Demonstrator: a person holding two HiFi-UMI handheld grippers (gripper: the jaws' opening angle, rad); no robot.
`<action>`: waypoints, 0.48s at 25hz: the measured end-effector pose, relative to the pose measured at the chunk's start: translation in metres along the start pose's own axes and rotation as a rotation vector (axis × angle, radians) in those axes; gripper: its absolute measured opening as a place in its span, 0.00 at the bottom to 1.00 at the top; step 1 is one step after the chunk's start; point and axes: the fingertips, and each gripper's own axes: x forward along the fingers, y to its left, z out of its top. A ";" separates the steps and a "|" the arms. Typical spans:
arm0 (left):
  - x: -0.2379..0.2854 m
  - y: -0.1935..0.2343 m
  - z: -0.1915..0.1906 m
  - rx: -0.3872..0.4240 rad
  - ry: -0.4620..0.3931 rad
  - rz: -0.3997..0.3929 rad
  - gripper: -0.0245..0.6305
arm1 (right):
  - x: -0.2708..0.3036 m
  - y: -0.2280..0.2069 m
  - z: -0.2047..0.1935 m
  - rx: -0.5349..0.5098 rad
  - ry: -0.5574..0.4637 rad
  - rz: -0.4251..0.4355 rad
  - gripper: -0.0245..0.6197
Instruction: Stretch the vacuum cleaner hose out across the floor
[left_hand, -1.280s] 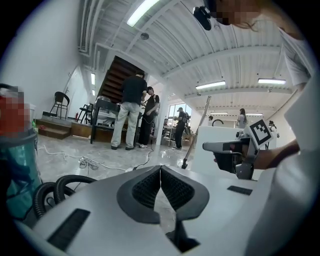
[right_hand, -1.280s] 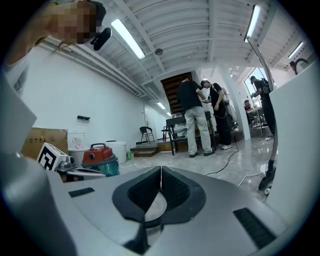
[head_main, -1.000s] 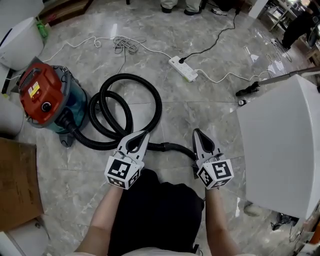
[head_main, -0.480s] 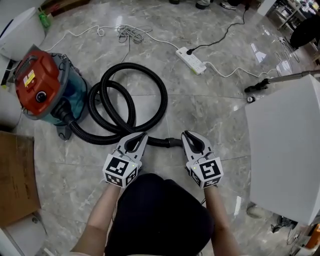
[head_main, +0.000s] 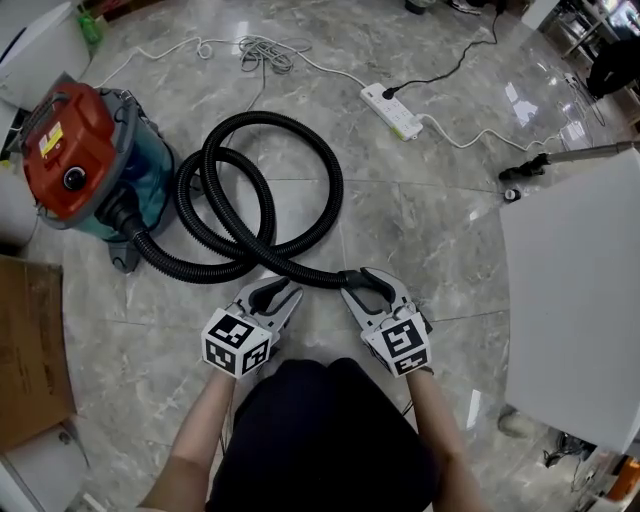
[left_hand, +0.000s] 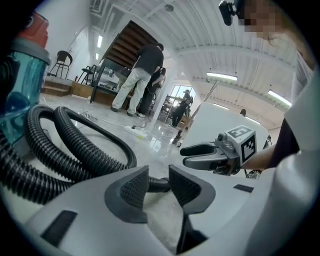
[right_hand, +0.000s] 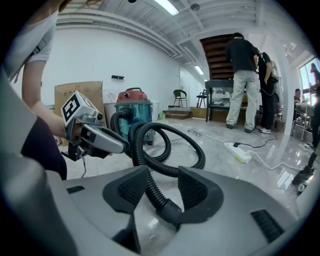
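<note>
Down on the grey stone floor (head_main: 420, 230) in front of you, the vacuum cleaner hose (head_main: 268, 117) lies coiled in two overlapping loops beside the red-topped vacuum cleaner (head_main: 75, 165). One end joins the canister, and the free end's smooth cuff (right_hand: 170, 211) lies right at your grippers. Your right hand-held gripper (head_main: 358, 285) has just been opening its jaws; they stand apart with the cuff and the last ribs between them, the pads not pressing yet. Your left hand-held gripper (head_main: 283, 293) has also just been opening, more narrowly, and holds nothing, with the hose lying just beyond its gap. Expect the hose to be light, limp along its length and springy, likely to curl back toward its loops when slack. The ribs should give the pads good purchase, while the cuff is probably stiffer and slicker. Take hold on the cuff where it meets the ribs, and draw away steadily, since a hard tug may drag the canister along.
</note>
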 end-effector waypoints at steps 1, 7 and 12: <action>0.001 0.000 -0.008 -0.020 0.020 -0.009 0.23 | 0.004 0.004 -0.005 -0.012 0.016 0.012 0.32; 0.010 0.013 -0.054 -0.177 0.100 0.003 0.50 | 0.029 0.031 -0.042 -0.129 0.146 0.114 0.44; 0.025 0.025 -0.063 -0.215 0.096 0.003 0.52 | 0.050 0.030 -0.057 -0.191 0.184 0.114 0.45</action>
